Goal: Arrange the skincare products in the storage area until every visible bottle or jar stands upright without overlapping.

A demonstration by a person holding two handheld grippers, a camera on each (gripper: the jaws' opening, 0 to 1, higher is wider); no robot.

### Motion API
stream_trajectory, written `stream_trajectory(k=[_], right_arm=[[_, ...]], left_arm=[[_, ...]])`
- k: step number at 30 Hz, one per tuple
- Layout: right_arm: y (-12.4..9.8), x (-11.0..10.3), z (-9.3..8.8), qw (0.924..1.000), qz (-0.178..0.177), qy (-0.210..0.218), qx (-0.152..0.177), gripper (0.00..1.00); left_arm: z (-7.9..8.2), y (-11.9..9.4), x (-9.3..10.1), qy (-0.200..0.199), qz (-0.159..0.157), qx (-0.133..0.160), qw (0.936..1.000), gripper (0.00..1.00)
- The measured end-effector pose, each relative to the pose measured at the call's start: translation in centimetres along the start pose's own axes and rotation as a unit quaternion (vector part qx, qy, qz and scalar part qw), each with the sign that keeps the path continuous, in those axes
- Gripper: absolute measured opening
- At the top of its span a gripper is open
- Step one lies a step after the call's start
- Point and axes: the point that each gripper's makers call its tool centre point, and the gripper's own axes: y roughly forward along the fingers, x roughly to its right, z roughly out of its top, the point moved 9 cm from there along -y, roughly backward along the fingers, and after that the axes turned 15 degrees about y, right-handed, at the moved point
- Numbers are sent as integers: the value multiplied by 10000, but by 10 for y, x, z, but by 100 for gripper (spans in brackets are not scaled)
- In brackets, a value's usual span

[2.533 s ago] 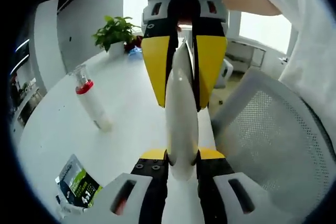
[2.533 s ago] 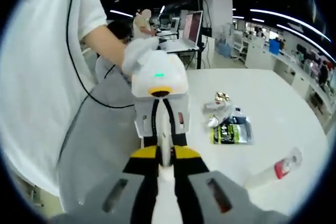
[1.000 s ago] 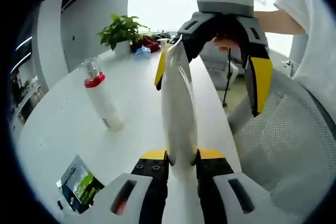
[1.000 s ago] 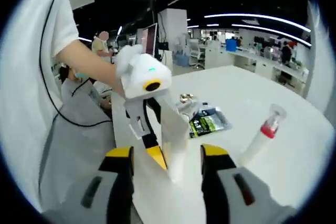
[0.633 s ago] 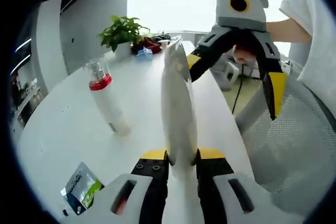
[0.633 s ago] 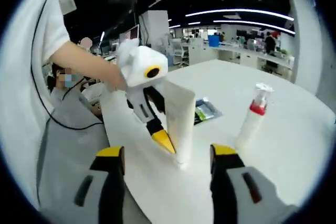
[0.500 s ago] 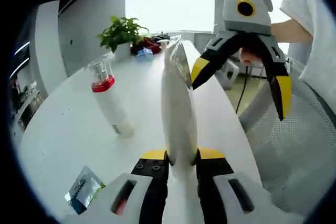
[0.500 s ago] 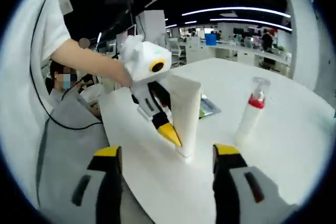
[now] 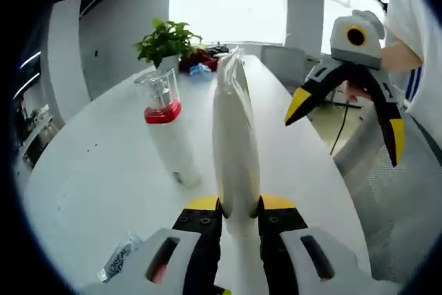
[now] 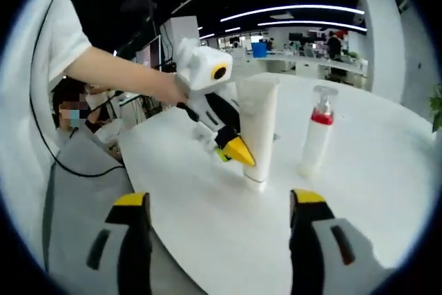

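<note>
— How did your jaws stand just then?

— Your left gripper (image 9: 235, 213) was clamped on the cap end of the white tube (image 9: 235, 143), the tube's long axis running straight up and away from those jaws. Your right gripper (image 10: 217, 229) was spread wide, grasping nothing, well back from the tube.

— And where did the tube sit?

— Cap down on the white table (image 10: 387, 191), by the look of it, just beside the red-collared pump bottle (image 10: 315, 139), which stood upright and apart from it. Your left hand was the nearer one; loosening it was what I judged remained.
</note>
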Motion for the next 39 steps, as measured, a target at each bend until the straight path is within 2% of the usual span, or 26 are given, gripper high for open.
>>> stream_trajectory(k=[7, 13, 23, 32, 39], right_arm=[[-1, 3, -4, 9998, -119, 157, 40, 92], [2, -2, -9, 9996, -187, 225, 49, 98], [2, -2, -13, 9985, -363, 389, 148, 100], [1, -3, -21, 9976, -421, 536, 134, 100], [-1, 0, -18, 9966, -462, 641, 244, 100]], left_arm=[[-5, 5, -25, -192, 147, 118, 9996, 16], [-6, 7, -39, -39, 195, 71, 9998, 16], [-9, 8, -55, 215, 225, -31, 9995, 17], [-10, 12, -62, 207, 244, -19, 9995, 17], [-11, 14, -64, 154, 211, 0, 9997, 17]])
